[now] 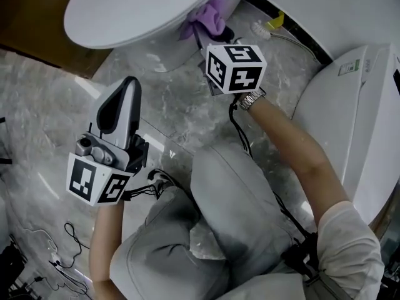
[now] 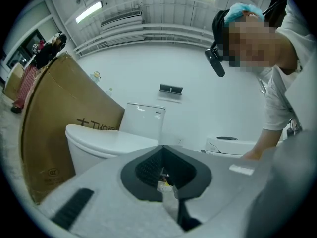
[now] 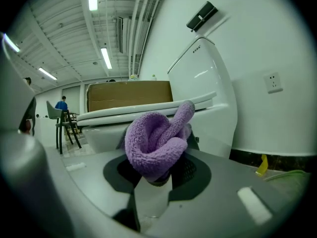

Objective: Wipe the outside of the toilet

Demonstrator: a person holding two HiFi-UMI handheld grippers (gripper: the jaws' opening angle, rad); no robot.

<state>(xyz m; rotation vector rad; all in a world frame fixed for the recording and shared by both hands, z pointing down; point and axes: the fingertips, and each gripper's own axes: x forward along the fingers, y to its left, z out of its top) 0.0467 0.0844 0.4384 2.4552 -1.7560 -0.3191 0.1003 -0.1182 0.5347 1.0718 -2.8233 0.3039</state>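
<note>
The white toilet (image 1: 134, 11) with its lid down fills the top of the head view; its tank (image 3: 203, 78) stands against the wall. My right gripper (image 1: 214, 35) is shut on a bunched purple cloth (image 1: 209, 16), which lies against the side of the bowl just under the lid's rim. In the right gripper view the cloth (image 3: 156, 143) bulges out of the right gripper (image 3: 158, 175) in front of the bowl (image 3: 148, 120). My left gripper (image 1: 132, 85) hangs shut and holds nothing, above the floor to the left, apart from the toilet (image 2: 106, 143).
A second white toilet (image 1: 356, 105) stands close on the right. A yellow-handled brush (image 1: 269, 25) lies on the floor by the wall. A cardboard box (image 2: 54, 128) stands behind the toilet. Cables (image 1: 56, 249) trail over the marble floor at lower left. The person's knees fill the bottom middle.
</note>
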